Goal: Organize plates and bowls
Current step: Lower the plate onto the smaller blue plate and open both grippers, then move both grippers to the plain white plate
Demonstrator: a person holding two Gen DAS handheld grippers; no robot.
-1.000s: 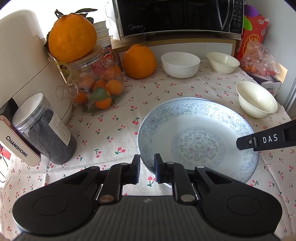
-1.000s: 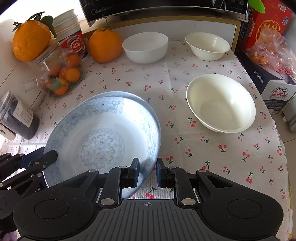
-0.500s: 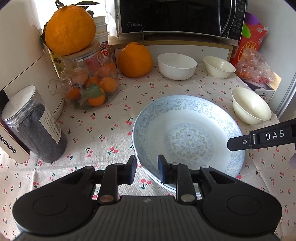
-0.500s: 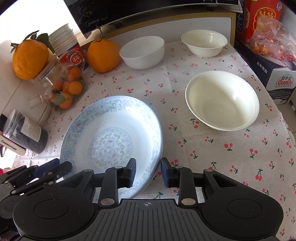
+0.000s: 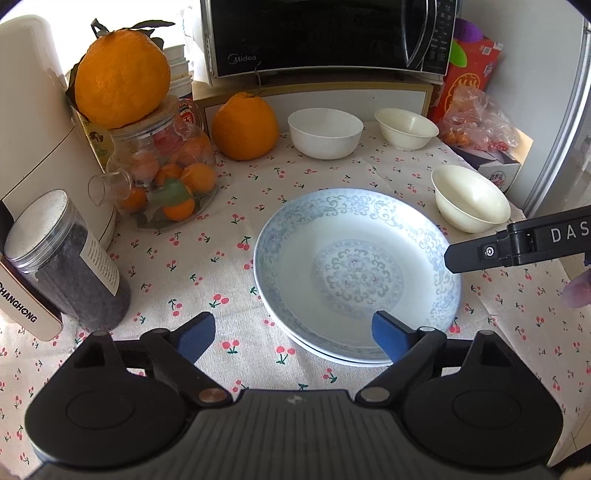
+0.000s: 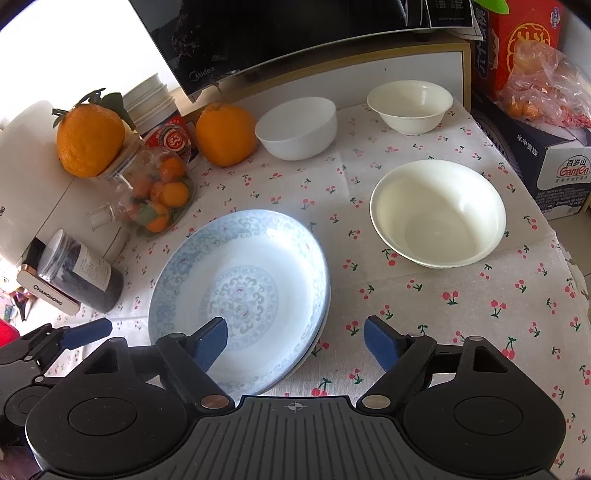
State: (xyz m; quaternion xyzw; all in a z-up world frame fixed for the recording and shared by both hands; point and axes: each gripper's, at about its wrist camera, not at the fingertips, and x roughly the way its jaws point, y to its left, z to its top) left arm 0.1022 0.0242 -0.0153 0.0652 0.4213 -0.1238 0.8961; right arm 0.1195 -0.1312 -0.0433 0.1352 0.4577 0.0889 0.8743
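Note:
A blue-patterned plate [image 5: 356, 269] lies stacked on a second like plate whose rim [image 5: 332, 354] shows beneath it, on the cherry-print tablecloth; the stack also shows in the right wrist view [image 6: 240, 291]. My left gripper [image 5: 293, 334] is open and empty at the stack's near edge. My right gripper [image 6: 295, 341] is open and empty, its left finger over the plate's near rim. Three white bowls stand apart: a large one [image 6: 437, 212] at right, a deep one [image 6: 297, 127] and a smaller one [image 6: 410, 105] at the back.
A glass jar of small oranges [image 5: 162, 177] with a big orange [image 5: 122, 77] on top, a dark-filled jar [image 5: 70, 262] and a white appliance [image 5: 33, 122] line the left. Another orange [image 5: 245, 125], a microwave [image 5: 325, 33], boxes and a bag [image 5: 480, 118] stand behind.
Both grippers were shut on the top plate's rim and lowered it onto the other plate. Now both have opened, let it go and pulled back a little.

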